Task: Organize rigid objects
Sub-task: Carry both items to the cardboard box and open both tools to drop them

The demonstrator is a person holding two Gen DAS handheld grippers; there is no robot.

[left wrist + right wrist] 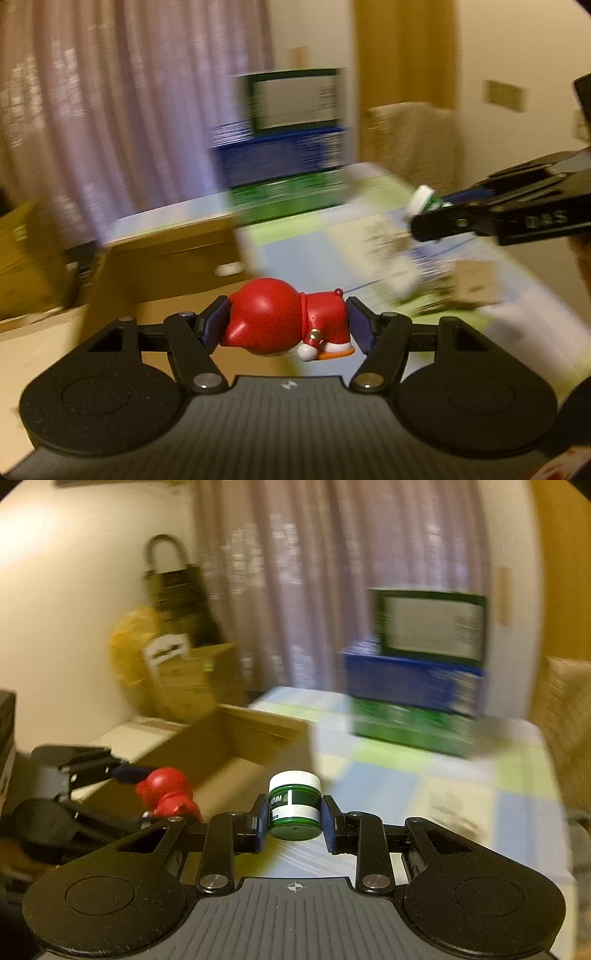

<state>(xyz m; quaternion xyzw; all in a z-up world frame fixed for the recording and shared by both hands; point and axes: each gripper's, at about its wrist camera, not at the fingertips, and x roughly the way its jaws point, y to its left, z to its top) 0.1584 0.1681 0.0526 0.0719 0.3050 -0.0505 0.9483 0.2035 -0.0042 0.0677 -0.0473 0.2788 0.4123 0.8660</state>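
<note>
The left hand-held gripper [290,325] grasps the red figurine [286,323] lying sideways, long axis across the jaws. The right hand-held gripper [294,821] grasps the green jar [294,805] upright. Both are held above the bench [424,794]; the open cardboard box [229,753] lies ahead-left, nearer the left one.

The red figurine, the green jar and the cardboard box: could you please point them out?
red figurine [280,317], left wrist view, on its round head
green jar [294,805], right wrist view, on its label
cardboard box [236,753], right wrist view, inner wall

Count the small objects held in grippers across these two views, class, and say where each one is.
2. The red figurine lies sideways, clamped in the left gripper. The green jar with a white lid stands upright in the right gripper. Blur may hide others on the table.
</note>
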